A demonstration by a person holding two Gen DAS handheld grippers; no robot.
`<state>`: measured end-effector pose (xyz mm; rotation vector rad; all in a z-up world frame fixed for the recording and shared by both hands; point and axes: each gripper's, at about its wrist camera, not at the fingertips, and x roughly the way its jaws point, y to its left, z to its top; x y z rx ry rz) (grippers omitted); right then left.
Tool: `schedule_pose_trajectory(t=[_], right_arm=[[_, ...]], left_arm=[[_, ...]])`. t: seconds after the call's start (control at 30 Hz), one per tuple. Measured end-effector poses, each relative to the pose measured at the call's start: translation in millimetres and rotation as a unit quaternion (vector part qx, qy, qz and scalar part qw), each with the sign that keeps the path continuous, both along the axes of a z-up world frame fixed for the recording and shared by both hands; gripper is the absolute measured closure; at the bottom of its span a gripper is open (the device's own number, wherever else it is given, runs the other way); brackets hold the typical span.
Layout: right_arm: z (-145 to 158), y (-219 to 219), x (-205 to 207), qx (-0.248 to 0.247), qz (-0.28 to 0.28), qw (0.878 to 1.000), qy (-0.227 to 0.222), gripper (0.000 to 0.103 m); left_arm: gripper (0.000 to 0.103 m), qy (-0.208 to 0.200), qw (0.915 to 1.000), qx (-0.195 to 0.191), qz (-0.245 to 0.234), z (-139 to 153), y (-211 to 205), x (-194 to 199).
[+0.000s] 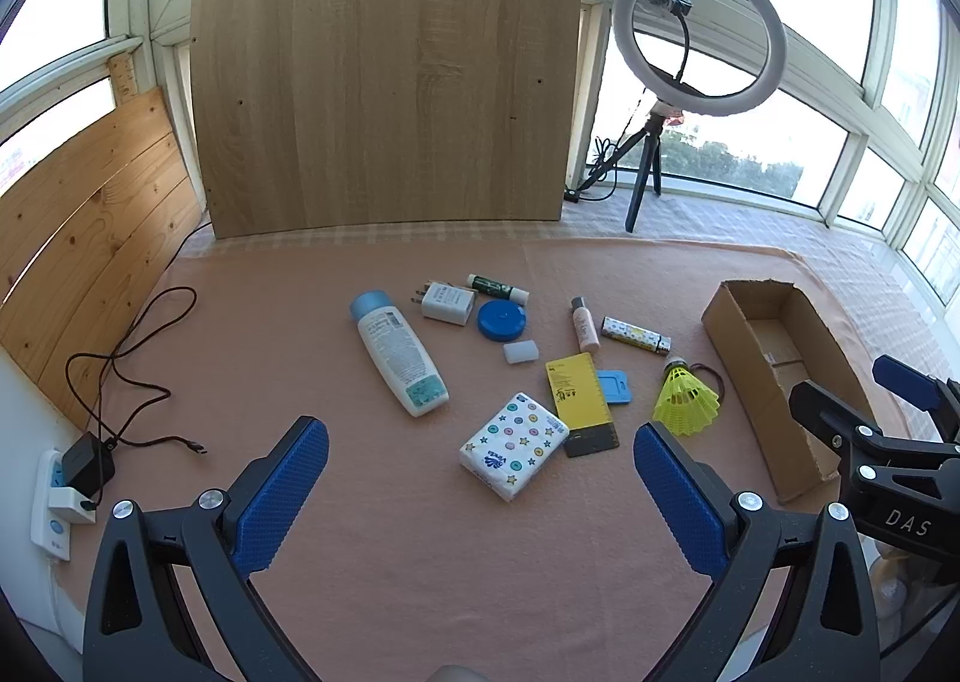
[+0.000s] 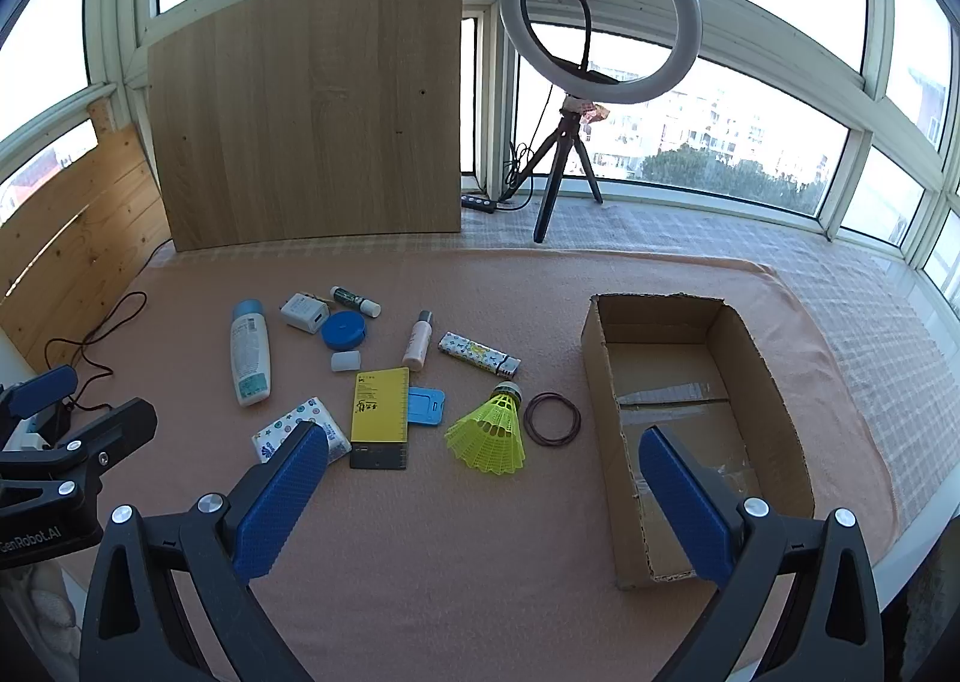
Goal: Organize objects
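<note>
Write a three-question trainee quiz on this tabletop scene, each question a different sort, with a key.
1. True or false: the cardboard box already holds the yellow shuttlecock.
2. Multiple choice: what lies right beside the shuttlecock, on the side toward the box? A) brown hair tie B) blue round lid C) tissue pack
3. Fill in: the left gripper and right gripper both have their jaws ____.

Key
1. False: the box is empty and the shuttlecock lies on the pink cloth.
2. A
3. open, holding nothing
</note>
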<state>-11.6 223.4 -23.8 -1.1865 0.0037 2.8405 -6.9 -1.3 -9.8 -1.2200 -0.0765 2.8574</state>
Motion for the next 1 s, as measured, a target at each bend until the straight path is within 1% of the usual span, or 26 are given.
schedule_pose_trajectory(t=[0.57,0.73,1.0], right_arm=[[-2.1,-0.1,-1.5,-0.001,-0.001,1.0,-0.003,0.001],[-5.9,1.6,-3.6,-0.003,-0.003,1.0,-0.008,0.001],[-15.7,8.4,-10.9,-0.03,-0.001,0.999,-0.026,0.001]], left_arm=[[0.0,0.0,1.0,0.0,-0.001,-1.9,4.4,0.7],[0.0,-0.003,1.0,0.0,-0.002,-6.5,5.6,-1.4],[0.0,-0.013,0.9998,-0.009,-0.009,-20.1,3.4,-11.2]])
